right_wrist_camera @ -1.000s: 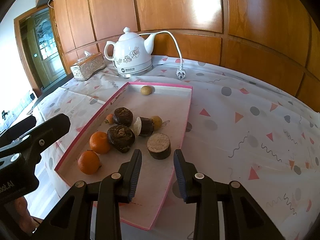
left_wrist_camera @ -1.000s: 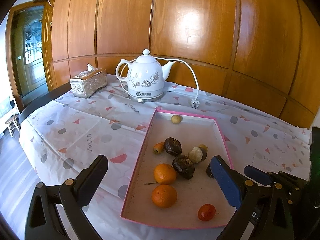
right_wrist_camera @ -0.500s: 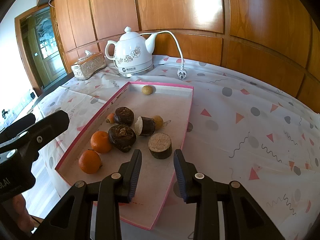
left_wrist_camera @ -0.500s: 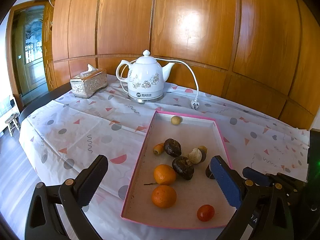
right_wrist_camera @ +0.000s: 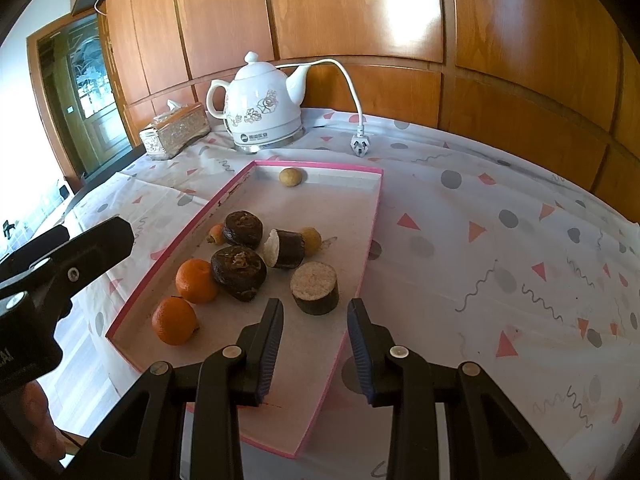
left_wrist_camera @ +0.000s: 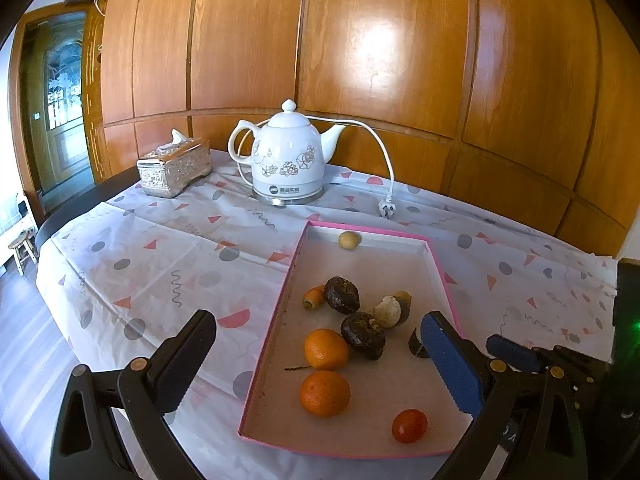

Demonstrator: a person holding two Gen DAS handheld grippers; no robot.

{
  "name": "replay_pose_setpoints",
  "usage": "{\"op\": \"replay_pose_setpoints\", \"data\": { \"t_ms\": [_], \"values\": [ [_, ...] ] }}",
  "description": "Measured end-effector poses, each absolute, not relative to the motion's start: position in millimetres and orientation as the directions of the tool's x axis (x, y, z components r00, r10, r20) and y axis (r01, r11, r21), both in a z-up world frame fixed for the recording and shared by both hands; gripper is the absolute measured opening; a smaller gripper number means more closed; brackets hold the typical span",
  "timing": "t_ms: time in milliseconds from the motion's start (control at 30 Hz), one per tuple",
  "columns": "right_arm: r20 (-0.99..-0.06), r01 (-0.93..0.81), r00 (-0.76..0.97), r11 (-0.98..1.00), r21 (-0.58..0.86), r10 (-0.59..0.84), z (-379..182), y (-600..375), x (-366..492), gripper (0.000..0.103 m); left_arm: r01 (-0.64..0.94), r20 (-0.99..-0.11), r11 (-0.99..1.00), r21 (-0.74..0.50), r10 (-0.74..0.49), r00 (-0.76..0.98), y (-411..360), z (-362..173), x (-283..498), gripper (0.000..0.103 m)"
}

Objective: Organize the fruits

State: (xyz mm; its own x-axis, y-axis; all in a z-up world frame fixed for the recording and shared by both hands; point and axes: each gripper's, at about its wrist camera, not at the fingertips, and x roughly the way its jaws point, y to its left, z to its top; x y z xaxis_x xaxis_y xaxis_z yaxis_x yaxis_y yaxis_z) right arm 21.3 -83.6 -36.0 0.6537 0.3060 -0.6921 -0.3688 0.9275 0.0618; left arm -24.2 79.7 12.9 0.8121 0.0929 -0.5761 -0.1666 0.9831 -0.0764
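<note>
1. Nothing has shifted since the earlier frames: both grippers hang where they were, and every fruit lies in the same spot in the pink tray (left_wrist_camera: 276, 322).
2. Nearest the right wrist camera, the right gripper (right_wrist_camera: 316, 344) has its jaws parted by a narrow gap with nothing between them, poised over the tray's near end. The left gripper (left_wrist_camera: 316, 356) is spread wide and also empty, one finger over the tablecloth (left_wrist_camera: 160, 256), the other over the tray's right side.
3. Just beyond the right gripper stands a short brown cylinder (right_wrist_camera: 315, 288), pale cut face up, so its axis is vertical. Judging by position, this is the likely next pick.
4. To take it well, the jaws probably need to widen first, since the gap looks narrower than the cylinder. Come down with the pads on its curved sides, clear of the tray's right rim.
5. Left of it sit two oranges (right_wrist_camera: 198, 280) and a dark wrinkled fruit (right_wrist_camera: 239, 278); a small red fruit (left_wrist_camera: 409, 425) lies near the front rim.
6. Farther in, a second cylinder (right_wrist_camera: 285, 249) lies on its side, long axis running left to right, pale end pointing left. Grip it across that axis.
7. One small yellowish fruit (right_wrist_camera: 290, 177) rests against the far wall.
8. Beyond the tray stand a white kettle (right_wrist_camera: 264, 110) and a tissue box (right_wrist_camera: 175, 134).
</note>
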Motion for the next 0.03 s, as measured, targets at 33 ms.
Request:
{"op": "replay_pose_setpoints", "data": {
  "t_ms": [33],
  "values": [
    [-0.691, -0.366, 0.656, 0.929, 0.061, 0.304, -35.7, -84.8, 21.3, 0.033, -0.164, -0.578, 0.983, -0.080, 0.088, 0.811, 79.4, 12.6, -24.1, 0.103]
  ]
}}
